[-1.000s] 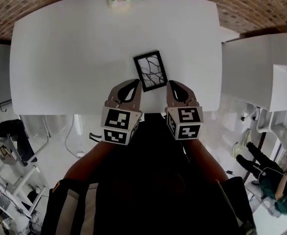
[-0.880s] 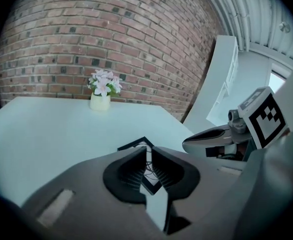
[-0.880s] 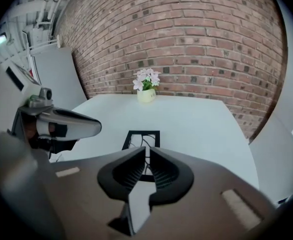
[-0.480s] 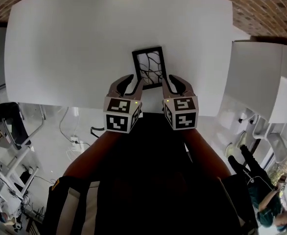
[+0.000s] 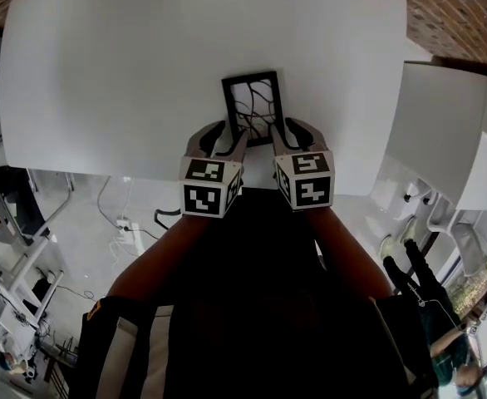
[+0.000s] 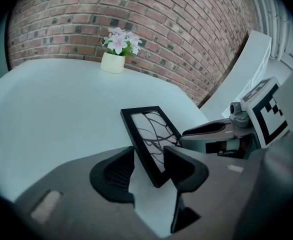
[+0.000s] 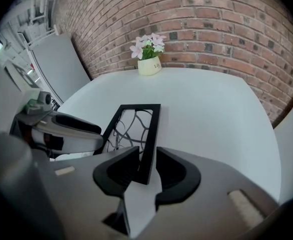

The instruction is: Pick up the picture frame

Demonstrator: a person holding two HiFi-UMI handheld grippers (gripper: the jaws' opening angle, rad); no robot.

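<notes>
Picture frame (image 5: 252, 105) first: it lies flat on the white table (image 5: 102, 73), close to the near edge, with one short end toward the person. It has a narrow black moulding around a pale panel crossed by black branching lines.

Both grippers are at its near end. The left gripper (image 5: 225, 140) has just been opening, and its jaws stand wide. In the left gripper view the frame's (image 6: 149, 134) near left corner lies between them, with a clear gap at the outer jaw, so nothing is gripped yet. The right gripper (image 5: 289, 135) has also just been opening. Its jaws are spread on either side of the right-hand moulding (image 7: 136, 126), and neither pad presses on it.

As a judgement, the frame should be light and stiff, so lifting one end ought to bring the whole thing up without sagging. The smooth dark moulding may slip under the pads. The panel may be glass, though that cannot be told from here, so it is best treated as breakable. The safest hold is on the moulding near the two near corners, one gripper on each side, well off the panel.

Readable writing is scarce. The cubes carry only square coded markers. The cream flower pot (image 7: 149, 65) at the far side of the table bears faint lettering too small to read.
</notes>
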